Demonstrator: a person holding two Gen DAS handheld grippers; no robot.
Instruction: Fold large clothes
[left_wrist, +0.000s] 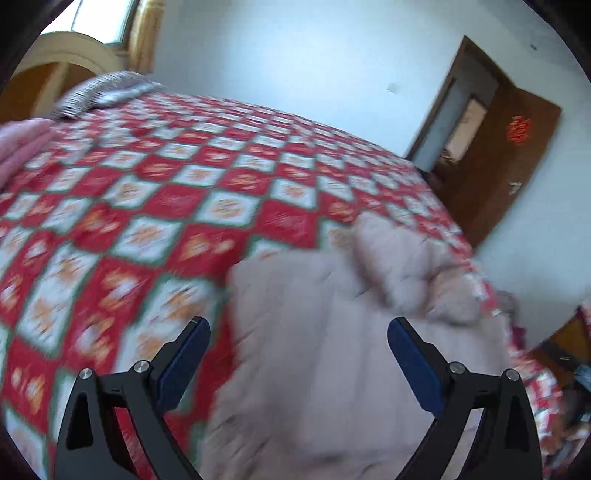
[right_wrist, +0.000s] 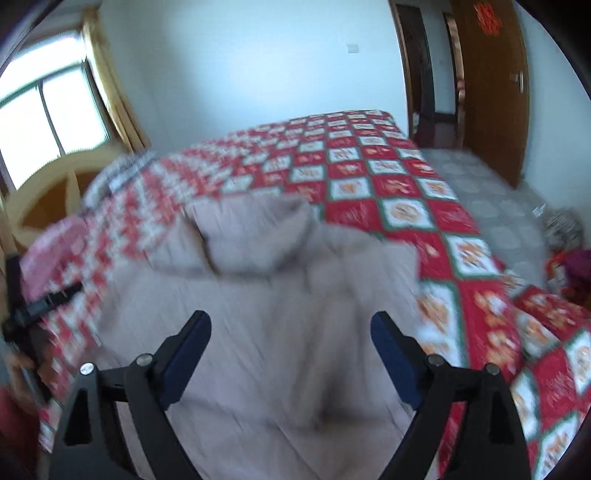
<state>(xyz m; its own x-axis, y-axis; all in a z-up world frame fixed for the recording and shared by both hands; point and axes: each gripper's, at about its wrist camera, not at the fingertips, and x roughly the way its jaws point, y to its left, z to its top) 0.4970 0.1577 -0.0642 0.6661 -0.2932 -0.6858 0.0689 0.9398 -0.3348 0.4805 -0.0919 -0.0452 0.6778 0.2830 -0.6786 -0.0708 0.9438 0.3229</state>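
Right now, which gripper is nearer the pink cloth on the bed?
Left. The left gripper is at the coat's edge on the pink cloth's side; the right gripper hangs over the beige coat, farther off.

A garment (right_wrist: 280, 314) is spread on the bed (right_wrist: 406, 206), its hood (right_wrist: 255, 236) at 12 o'clock. A pillow (left_wrist: 103, 92) is seen at 10 o'clock, a door (left_wrist: 509, 162) at 2 o'clock.

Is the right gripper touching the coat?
Apart. In the right wrist view the right gripper stands open above the coat, nothing pinched between its pads.
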